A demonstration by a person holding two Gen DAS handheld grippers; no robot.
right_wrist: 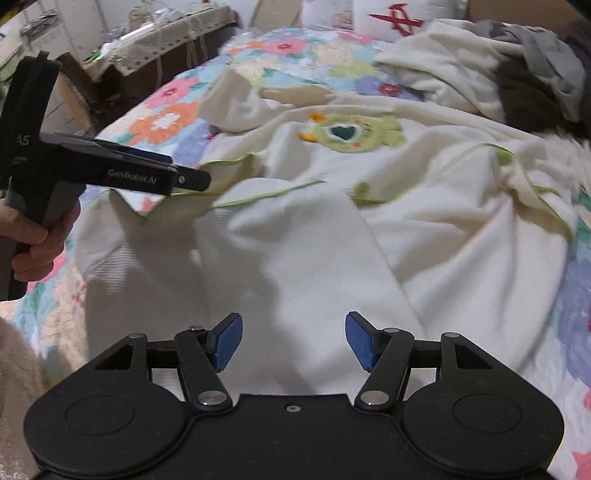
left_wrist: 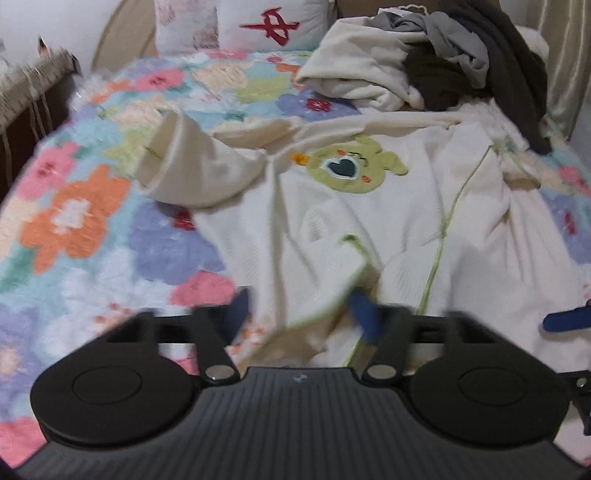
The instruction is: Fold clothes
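Observation:
A cream fleece garment [left_wrist: 369,221] [right_wrist: 295,240] with green piping and a green monster patch [left_wrist: 354,168] [right_wrist: 352,134] lies spread on the flowered quilt [left_wrist: 92,221]. One sleeve [left_wrist: 184,166] curls up at the left. My left gripper [left_wrist: 300,314] [right_wrist: 190,170] is blurred; its jaws stand apart around a green-trimmed hem corner [left_wrist: 347,258], which rises between them. My right gripper [right_wrist: 293,339] is open low over the plain cream cloth, nothing between its pads. One of its blue pads [left_wrist: 565,319] shows at the right edge of the left wrist view.
A heap of cream, grey and dark clothes [left_wrist: 424,66] [right_wrist: 517,62] sits at the bed's far right. Pillows [left_wrist: 273,26] lean at the headboard. A cloth-covered cabinet [right_wrist: 147,55] stands beside the bed on the left. A person's hand [right_wrist: 33,236] grips the left tool.

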